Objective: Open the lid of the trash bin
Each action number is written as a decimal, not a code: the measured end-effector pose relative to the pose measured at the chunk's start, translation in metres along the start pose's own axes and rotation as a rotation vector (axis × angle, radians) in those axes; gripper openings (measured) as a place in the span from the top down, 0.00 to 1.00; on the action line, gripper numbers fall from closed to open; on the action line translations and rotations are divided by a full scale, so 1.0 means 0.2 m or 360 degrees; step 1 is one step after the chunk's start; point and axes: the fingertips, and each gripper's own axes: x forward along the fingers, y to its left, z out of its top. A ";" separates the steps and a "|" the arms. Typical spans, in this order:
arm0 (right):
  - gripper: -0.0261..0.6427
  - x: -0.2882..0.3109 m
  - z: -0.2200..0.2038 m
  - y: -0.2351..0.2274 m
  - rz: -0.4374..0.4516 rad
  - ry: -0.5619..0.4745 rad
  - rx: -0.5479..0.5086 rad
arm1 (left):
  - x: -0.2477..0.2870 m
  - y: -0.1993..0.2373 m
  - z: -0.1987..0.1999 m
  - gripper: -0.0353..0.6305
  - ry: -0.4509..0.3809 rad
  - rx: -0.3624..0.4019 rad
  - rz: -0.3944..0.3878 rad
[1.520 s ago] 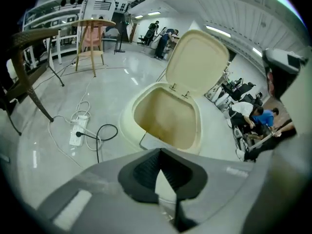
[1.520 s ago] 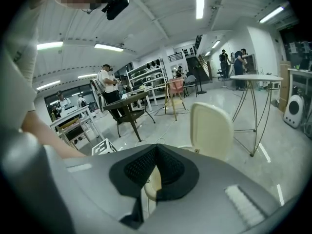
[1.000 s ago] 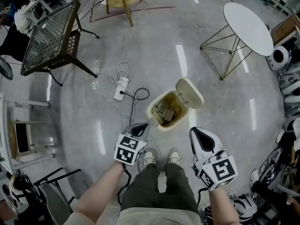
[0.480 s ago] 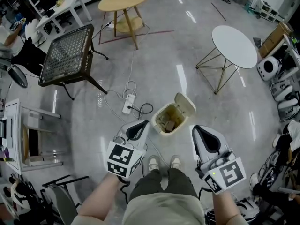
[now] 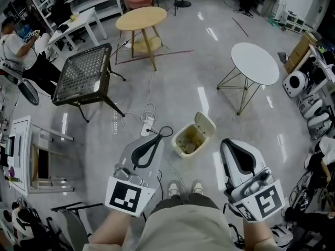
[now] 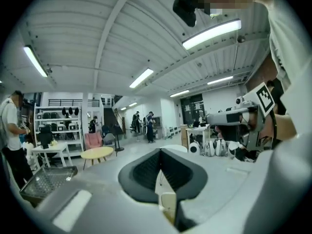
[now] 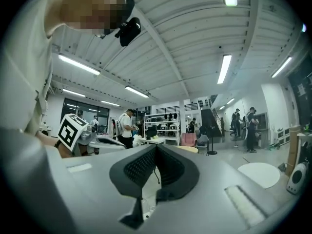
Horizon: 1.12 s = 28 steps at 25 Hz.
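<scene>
you are holding the left gripper [image 5: 152, 144] and the right gripper [image 5: 233, 149] up in front of you, both with jaws pressed together and gripping nothing, both pointing out across the room rather than down at the job. the trash bin [image 5: 180, 150] is standing on the grey floor [image 5: 172, 77] just ahead of your shoes [image 5: 171, 189], between the two grippers and apart from both, and its lid [image 5: 205, 124] is already tilting back on its hinge, with scraps showing inside. it is looking like a light, thin-walled plastic bin that could skid on the polished floor, with a stiff lid swinging freely. the lid's front lip, opposite the hinge, is reading as the place to hook or pinch. against the picture a second ago, the bin is sitting smaller and farther off, the grippers are riding higher and nearer the head camera, more of the room is showing, and the lid is staying open as it was.
</scene>
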 end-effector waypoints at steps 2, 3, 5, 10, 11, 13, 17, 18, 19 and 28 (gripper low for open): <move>0.96 -0.02 0.08 0.02 0.0014 -0.0034 -0.0030 | -0.06 -0.02 0.12 0.94 -0.0089 0.0023 0.0015; 0.96 -0.03 0.11 0.04 0.0025 -0.0047 -0.0043 | -0.10 -0.04 0.16 0.94 -0.0117 0.0044 0.0020; 0.96 -0.05 0.17 0.06 0.0052 -0.0074 -0.0073 | -0.14 -0.05 0.23 0.94 -0.0152 0.0094 0.0038; 0.96 -0.06 0.26 0.09 0.0104 -0.0123 -0.0121 | -0.23 -0.05 0.33 0.94 -0.0258 0.0096 0.0094; 0.96 -0.06 0.27 0.09 0.0109 -0.0125 -0.0124 | -0.23 -0.05 0.34 0.94 -0.0268 0.0101 0.0097; 0.96 -0.06 0.27 0.09 0.0116 -0.0123 -0.0127 | -0.23 -0.05 0.34 0.94 -0.0259 0.0121 0.0102; 0.96 -0.05 0.27 0.09 0.0131 -0.0116 -0.0124 | -0.22 -0.04 0.34 0.94 -0.0235 0.0136 0.0112; 0.96 -0.05 0.26 0.09 0.0132 -0.0111 -0.0124 | -0.22 -0.04 0.34 0.94 -0.0233 0.0143 0.0114; 0.96 -0.04 0.26 0.09 0.0134 -0.0108 -0.0126 | -0.21 -0.03 0.33 0.94 -0.0229 0.0152 0.0116; 0.96 0.01 0.26 0.08 0.0135 -0.0094 -0.0148 | -0.19 0.00 0.30 0.94 -0.0180 0.0173 0.0106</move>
